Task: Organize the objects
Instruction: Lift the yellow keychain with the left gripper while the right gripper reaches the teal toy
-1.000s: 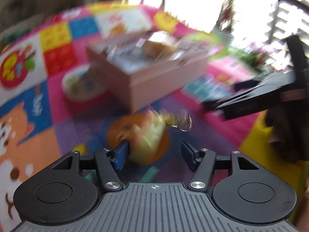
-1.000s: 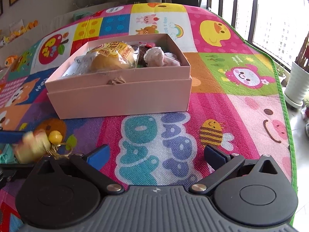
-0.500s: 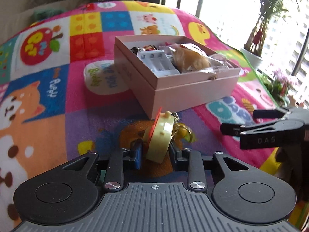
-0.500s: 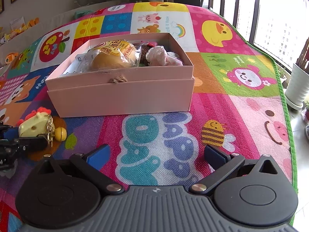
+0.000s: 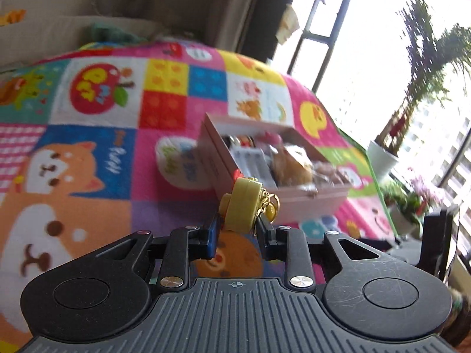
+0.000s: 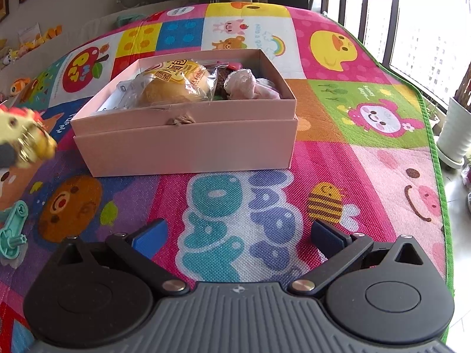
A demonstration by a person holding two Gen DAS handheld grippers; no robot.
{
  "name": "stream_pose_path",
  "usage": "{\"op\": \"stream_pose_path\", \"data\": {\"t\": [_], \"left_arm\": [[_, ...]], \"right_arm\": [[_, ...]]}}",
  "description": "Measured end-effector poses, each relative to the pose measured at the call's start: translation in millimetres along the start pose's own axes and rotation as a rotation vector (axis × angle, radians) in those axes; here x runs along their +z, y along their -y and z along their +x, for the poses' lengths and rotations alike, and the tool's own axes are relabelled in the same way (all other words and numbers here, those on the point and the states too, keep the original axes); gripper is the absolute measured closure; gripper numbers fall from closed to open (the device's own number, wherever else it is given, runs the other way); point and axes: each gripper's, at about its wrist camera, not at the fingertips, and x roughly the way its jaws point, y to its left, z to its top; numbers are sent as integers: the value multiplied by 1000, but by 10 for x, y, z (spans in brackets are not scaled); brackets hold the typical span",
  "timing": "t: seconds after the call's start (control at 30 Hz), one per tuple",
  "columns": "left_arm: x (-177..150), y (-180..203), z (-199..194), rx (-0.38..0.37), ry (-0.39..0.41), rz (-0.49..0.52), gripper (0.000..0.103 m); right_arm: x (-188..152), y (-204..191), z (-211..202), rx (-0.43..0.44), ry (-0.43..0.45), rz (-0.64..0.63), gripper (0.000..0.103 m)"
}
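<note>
Yellow cheese keychain sits pinched in the left gripper. Lift it high over the pink box wall, then let go gently. Right gripper waits wide apart, empty.

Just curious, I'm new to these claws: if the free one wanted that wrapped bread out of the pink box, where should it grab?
Probably from above, the right claw pinching the wrapped bread across its domed top: the pink box walls block the sides.

Home living room, cartoon play mat, potted plant by tall windows
</note>
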Motion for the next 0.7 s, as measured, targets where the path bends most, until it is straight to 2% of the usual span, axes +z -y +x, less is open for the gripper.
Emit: {"op": "stream_pose_path", "data": {"t": [0.07, 0.13, 0.27, 0.33, 0.4, 0.43, 0.5, 0.53, 0.57, 0.6, 0.7], "left_arm": [[38, -64, -106, 16, 25, -20, 73], [75, -175, -200, 40, 36, -47, 73], [101, -375, -302, 107, 39, -86, 73], [86, -434, -304, 131, 34, -101, 73], [63, -459, -287, 137, 25, -110, 73], [50, -464, -277, 139, 19, -113, 73], [13, -466, -265, 145, 9, -113, 73], [-3, -466, -261, 147, 4, -112, 73], [-24, -466, -258, 148, -1, -112, 73], [-42, -467, -263, 147, -4, -113, 73], [-78, -468, -253, 138, -10, -118, 72]], "right_arm": [[-4, -5, -14, 14, -2, -14, 0], [4, -75, -59, 73, -21, -50, 0], [-5, -455, -345, 351, -16, -125, 0], [-17, -772, -470, 433, 11, -218, 0], [-30, -1096, -514, 472, 17, -297, 1], [-45, -1240, -504, 478, 12, -331, 4], [-83, -1469, -452, 470, 5, -396, 30], [-81, -1545, -422, 457, 0, -416, 39], [-77, -1606, -399, 446, -13, -428, 54], [-75, -1611, -389, 447, -26, -429, 57], [-82, -1480, -442, 460, -33, -430, 57]]}}
